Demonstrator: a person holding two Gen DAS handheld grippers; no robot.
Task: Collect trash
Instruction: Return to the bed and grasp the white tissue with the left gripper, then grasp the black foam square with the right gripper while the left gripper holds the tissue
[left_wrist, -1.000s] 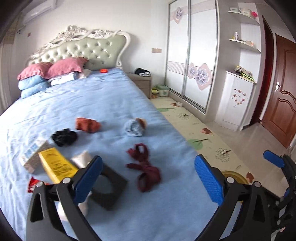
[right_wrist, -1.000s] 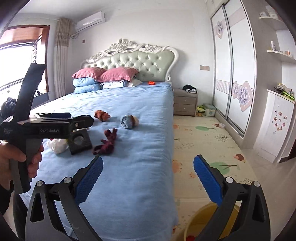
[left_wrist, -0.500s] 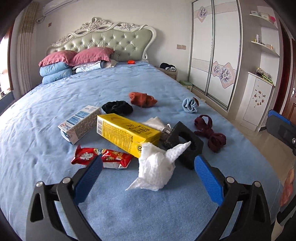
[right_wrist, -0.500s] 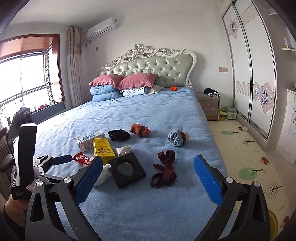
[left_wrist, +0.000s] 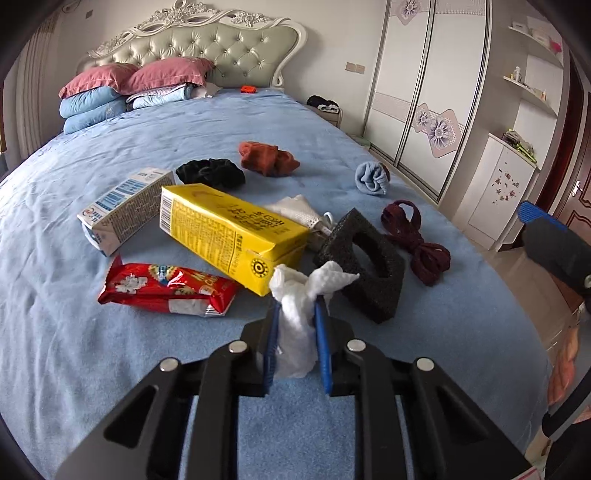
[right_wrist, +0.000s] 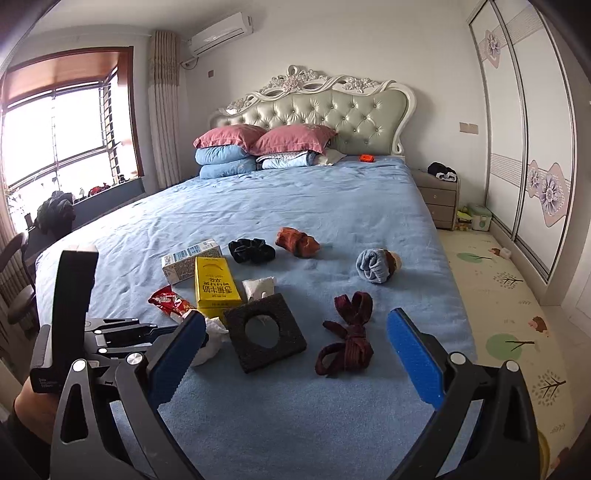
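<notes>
The crumpled white tissue (left_wrist: 295, 314) sits pinched between the two blue pads of my left tool (left_wrist: 297, 343), which is clenched on it low over the near end of the bed (left_wrist: 110, 369). The wad bulges up above the pads, with one twisted tip pointing right toward the black foam square (left_wrist: 364, 266). From my right tool's camera the same tissue (right_wrist: 208, 343) shows only in part, behind that tool's left finger, with my left tool (right_wrist: 122, 332) reaching in from the left.

Just behind the tissue lies the yellow carton (left_wrist: 229, 236) on its side, its near corner almost against the wad. To its left lies the red snack wrapper (left_wrist: 166, 290), flat on the blue cover, and beyond that the white and blue carton (left_wrist: 123, 210), also on its side. A second piece of white paper (left_wrist: 295, 210) is tucked between the yellow carton and the foam square, touching both.

Further out are soft things: a black scrunchie (left_wrist: 210, 173), a rust-coloured cloth bundle (left_wrist: 267, 158), a rolled light-blue sock (left_wrist: 371, 179) and a dark red strap (left_wrist: 417, 240) tangled to the right of the foam.

My right tool (right_wrist: 295, 358) is released, its blue pads spread wide with nothing between them, hovering over the bed's near edge with the foam square (right_wrist: 266, 336) and the strap (right_wrist: 349, 336) showing in the gap between them.
</notes>
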